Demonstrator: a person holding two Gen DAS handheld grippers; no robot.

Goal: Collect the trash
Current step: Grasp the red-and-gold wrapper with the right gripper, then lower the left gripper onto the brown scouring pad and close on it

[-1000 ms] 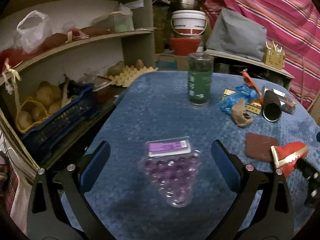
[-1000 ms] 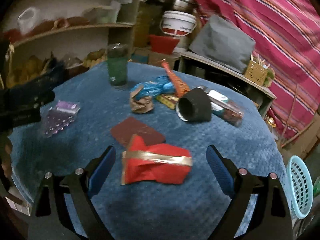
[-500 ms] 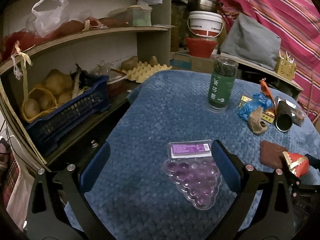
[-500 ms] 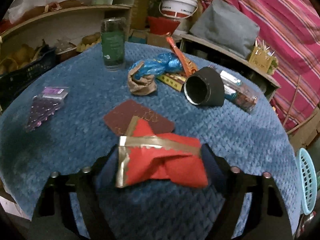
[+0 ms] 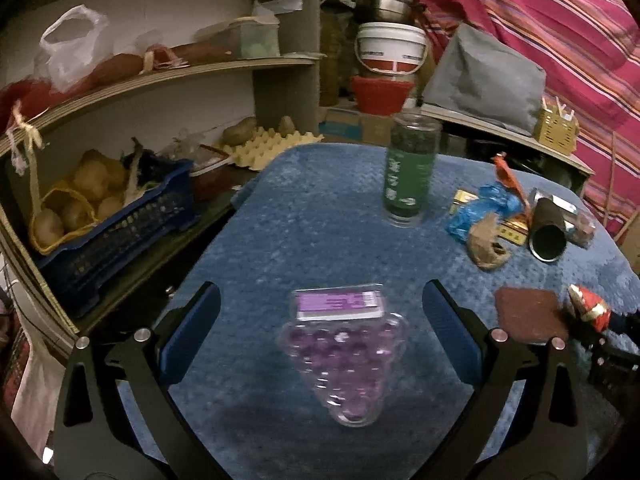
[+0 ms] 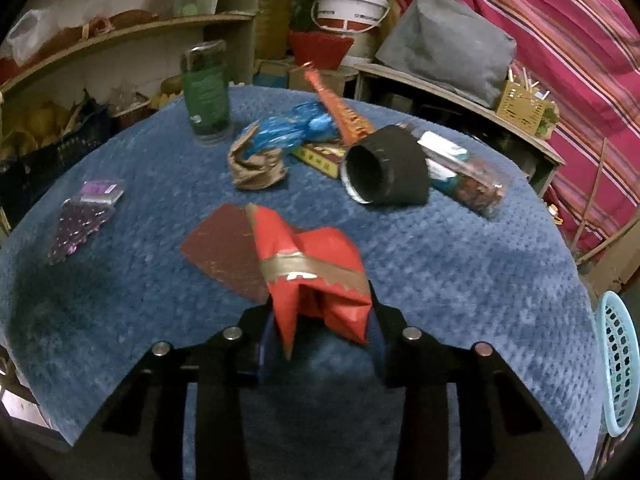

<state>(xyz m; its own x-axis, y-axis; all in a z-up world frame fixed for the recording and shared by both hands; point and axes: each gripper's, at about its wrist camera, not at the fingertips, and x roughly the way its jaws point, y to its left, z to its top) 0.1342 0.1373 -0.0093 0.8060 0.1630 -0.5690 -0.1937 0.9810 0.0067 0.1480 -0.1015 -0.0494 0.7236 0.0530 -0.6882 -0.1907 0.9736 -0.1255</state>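
**Red wrapper secured; remaining trash not yet collected**

Red foil is clamped in my right gripper [image 6: 320,344]: the two fingers are closed on the lower end of the red wrapper [image 6: 316,268], which carries a gold band and stands up crumpled out of the grip. Whether it is fully clear of the blue tablecloth [image 6: 460,272] cannot be told. I judge this item as picked but not deposited.

My left gripper [image 5: 320,332] stands with its fingers wide apart and holds nothing. The purple bead pack [image 5: 344,352], a clear blister with a purple label, lies flat on the cloth between the fingers, touching neither. It looks like the next pick for this side.

Items left on the cloth, working outward from the right gripper:
- brown card [image 6: 224,248], flat, just behind the wrapper
- crumpled brown paper [image 6: 256,168]
- blue foil [image 6: 292,130], touching the brown paper
- orange strip [image 6: 340,108], propped up behind the blue foil
- black tube [image 6: 384,170], lying on its side
- clear tube [image 6: 464,174], partly behind the black tube
- green jar [image 6: 206,92], upright; possibly not trash

A pale blue basket [image 6: 618,364] sits off the right edge of the table, lower than the top. I take it to be the bin; its contents are not visible

Progress estimate: early. One piece in hand, none seen binned, most of the pile untouched
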